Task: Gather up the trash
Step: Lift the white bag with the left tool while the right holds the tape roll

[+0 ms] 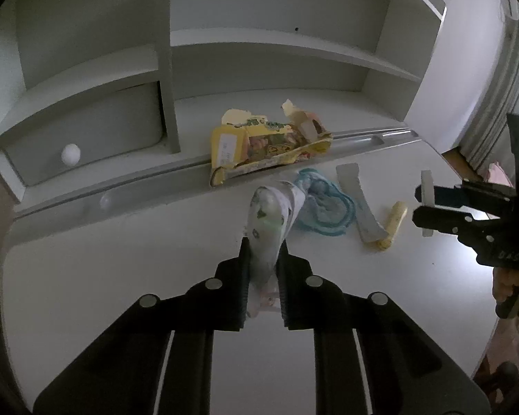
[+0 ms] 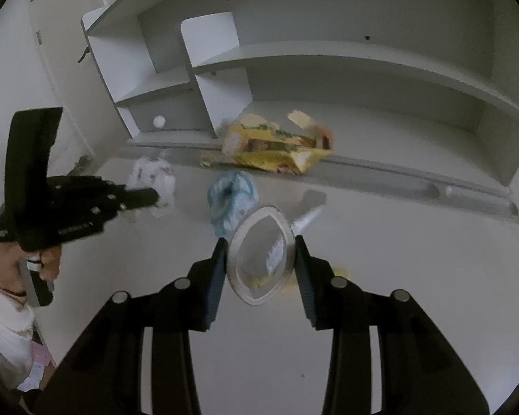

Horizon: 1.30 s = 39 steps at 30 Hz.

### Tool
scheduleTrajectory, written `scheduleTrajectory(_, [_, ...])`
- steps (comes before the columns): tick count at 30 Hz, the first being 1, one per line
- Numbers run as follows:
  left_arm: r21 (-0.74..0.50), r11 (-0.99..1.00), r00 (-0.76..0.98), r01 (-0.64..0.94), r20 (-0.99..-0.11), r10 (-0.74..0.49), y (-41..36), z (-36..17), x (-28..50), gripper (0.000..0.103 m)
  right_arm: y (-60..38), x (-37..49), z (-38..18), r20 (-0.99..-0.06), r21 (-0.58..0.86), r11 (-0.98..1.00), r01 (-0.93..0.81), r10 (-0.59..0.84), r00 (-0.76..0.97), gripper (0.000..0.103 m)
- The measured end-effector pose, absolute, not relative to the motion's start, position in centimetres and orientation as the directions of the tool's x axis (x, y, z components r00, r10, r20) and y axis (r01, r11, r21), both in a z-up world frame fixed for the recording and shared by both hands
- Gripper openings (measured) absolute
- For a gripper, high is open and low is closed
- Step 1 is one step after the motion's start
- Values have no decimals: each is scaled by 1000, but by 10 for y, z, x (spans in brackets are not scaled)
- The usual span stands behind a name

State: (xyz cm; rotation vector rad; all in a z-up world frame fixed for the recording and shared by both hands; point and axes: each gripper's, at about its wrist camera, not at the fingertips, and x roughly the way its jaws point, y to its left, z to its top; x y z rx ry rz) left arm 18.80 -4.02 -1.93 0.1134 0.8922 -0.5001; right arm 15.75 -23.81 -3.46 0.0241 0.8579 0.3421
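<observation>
My left gripper (image 1: 264, 242) is shut on a crumpled white printed wrapper (image 1: 270, 207), held a little above the white desk (image 1: 121, 276). My right gripper (image 2: 259, 242) is shut on a clear oval plastic lid (image 2: 261, 259), squeezed between both pads. On the desk lie a torn yellow snack box (image 1: 266, 145), a crumpled blue-and-white bag (image 1: 323, 204), a white strip wrapper (image 1: 358, 204) and a small yellow stick (image 1: 394, 219). In the left wrist view the right gripper (image 1: 427, 207) is at the right. The right wrist view shows the left gripper (image 2: 155, 197) with its wrapper (image 2: 152, 176) at the left.
A white shelf unit (image 1: 276, 41) stands at the back of the desk, with a drawer and its round knob (image 1: 70, 154) at the left. A long groove (image 1: 373, 138) runs along the desk's back. A person's hand (image 2: 48, 259) holds the left gripper's handle.
</observation>
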Motion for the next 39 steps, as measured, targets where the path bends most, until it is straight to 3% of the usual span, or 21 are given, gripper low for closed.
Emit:
scheduleTrajectory(28, [-23, 850, 540, 526, -763, -355, -80, -1, 159, 13, -293, 104, -20, -722, 152, 968, -202, 248, 645, 38])
scheduleTrajectory(39, [-60, 835, 505, 546, -772, -386, -81, -5, 162, 13, -298, 103, -30, -733, 172, 968, -185, 251, 632, 38])
